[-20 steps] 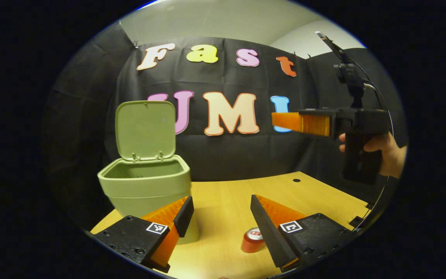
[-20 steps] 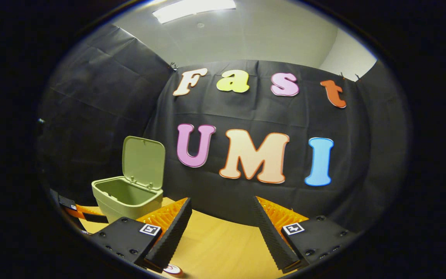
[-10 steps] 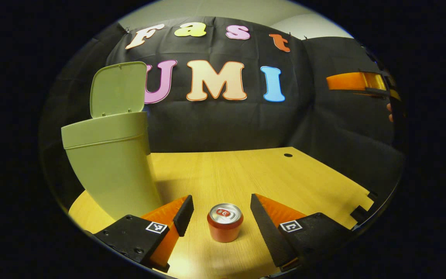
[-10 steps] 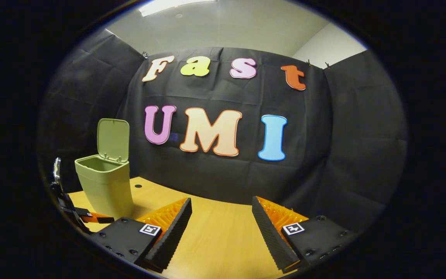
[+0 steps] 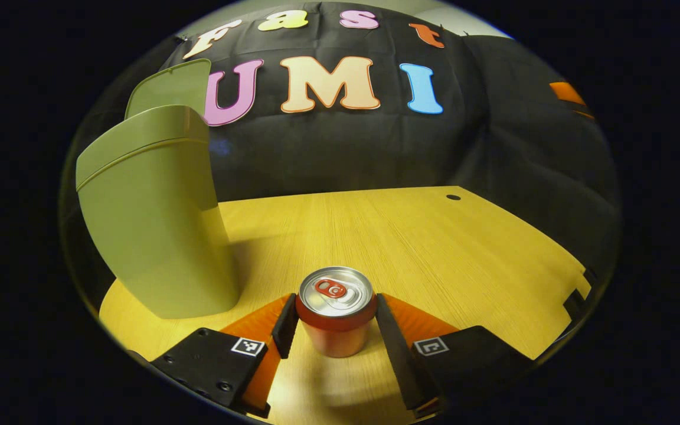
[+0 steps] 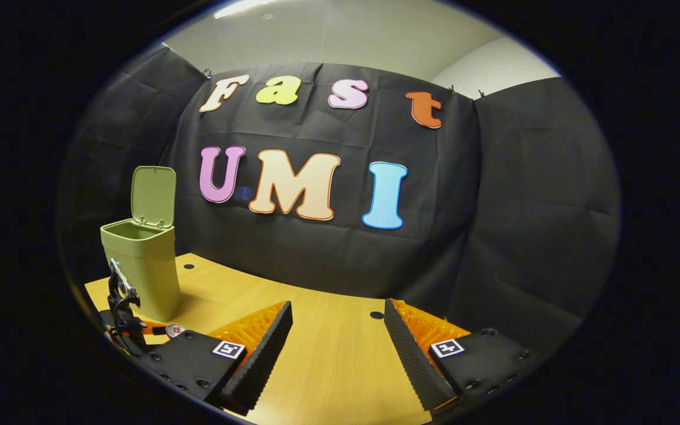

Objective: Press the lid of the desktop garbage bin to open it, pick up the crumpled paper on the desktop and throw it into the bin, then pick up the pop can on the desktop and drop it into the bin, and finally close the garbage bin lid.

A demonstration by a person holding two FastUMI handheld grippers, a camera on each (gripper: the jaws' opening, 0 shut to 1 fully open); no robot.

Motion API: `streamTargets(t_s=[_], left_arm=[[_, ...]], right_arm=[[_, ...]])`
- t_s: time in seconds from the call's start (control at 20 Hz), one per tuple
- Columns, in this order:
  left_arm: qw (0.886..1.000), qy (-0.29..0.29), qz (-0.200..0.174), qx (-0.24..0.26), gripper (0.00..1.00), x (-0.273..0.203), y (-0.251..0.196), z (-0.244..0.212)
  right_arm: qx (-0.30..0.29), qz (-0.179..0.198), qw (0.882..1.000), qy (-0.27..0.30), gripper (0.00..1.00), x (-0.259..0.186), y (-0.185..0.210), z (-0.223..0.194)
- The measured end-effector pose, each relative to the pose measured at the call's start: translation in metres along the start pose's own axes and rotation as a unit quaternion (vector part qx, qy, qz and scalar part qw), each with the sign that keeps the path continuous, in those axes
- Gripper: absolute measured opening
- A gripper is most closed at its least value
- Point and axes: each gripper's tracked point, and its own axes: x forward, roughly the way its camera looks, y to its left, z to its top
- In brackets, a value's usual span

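I see red can [image 5: 335,313] upright on table [image 5: 434,248], silver top, tab intact, between my left tongs [image 5: 333,327], fingers closing in, contact unclear, right tongs [image 6: 337,345] wide apart, empty, bin [image 5: 151,212] lid up.

Staged recording booth inside an office-type room, not a home. Black cloth [image 6: 493,195] is clipped up as walls around a wooden desk [image 6: 328,354], which has round cable holes [image 5: 453,197] and edge notches. Above the cloth: plain white wall and ceiling [image 6: 375,41] with a strip light [image 6: 239,7]. On the desk, only a small green bin [image 6: 142,260].
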Motion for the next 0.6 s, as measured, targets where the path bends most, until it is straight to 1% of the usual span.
streamTargets(t_s=[0.1, 0.2, 0.3, 0.45, 0.5, 0.55, 0.6], left_arm=[[1.0, -0.011, -0.003, 0.0, 0.76, -0.003, -0.001, 0.012], [0.999, -0.032, -0.005, 0.004, 0.76, -0.008, 0.0, 0.039], [0.998, -0.057, -0.009, 0.009, 0.76, -0.006, 0.009, 0.082], [0.995, -0.103, -0.004, 0.011, 0.76, -0.017, 0.021, 0.141], [0.993, -0.12, -0.003, 0.007, 0.76, -0.02, 0.026, 0.162], [0.991, -0.136, -0.001, 0.004, 0.76, -0.024, 0.031, 0.183], [0.989, -0.149, 0.004, 0.002, 0.75, -0.027, 0.038, 0.201]], right_arm=[[-0.003, 0.002, 1.0, -0.002, 0.98, -0.001, 0.003, -0.001], [0.002, 0.005, 1.0, -0.007, 0.98, 0.0, 0.01, 0.0], [0.011, 0.012, 1.0, -0.009, 0.98, 0.0, 0.02, -0.003], [0.026, 0.026, 0.999, -0.007, 0.98, 0.002, 0.038, -0.008], [0.029, 0.03, 0.999, -0.006, 0.95, 0.001, 0.042, -0.012], [0.032, 0.034, 0.999, -0.004, 0.98, 0.001, 0.046, -0.014], [0.035, 0.038, 0.999, -0.003, 0.98, 0.001, 0.05, -0.016]])
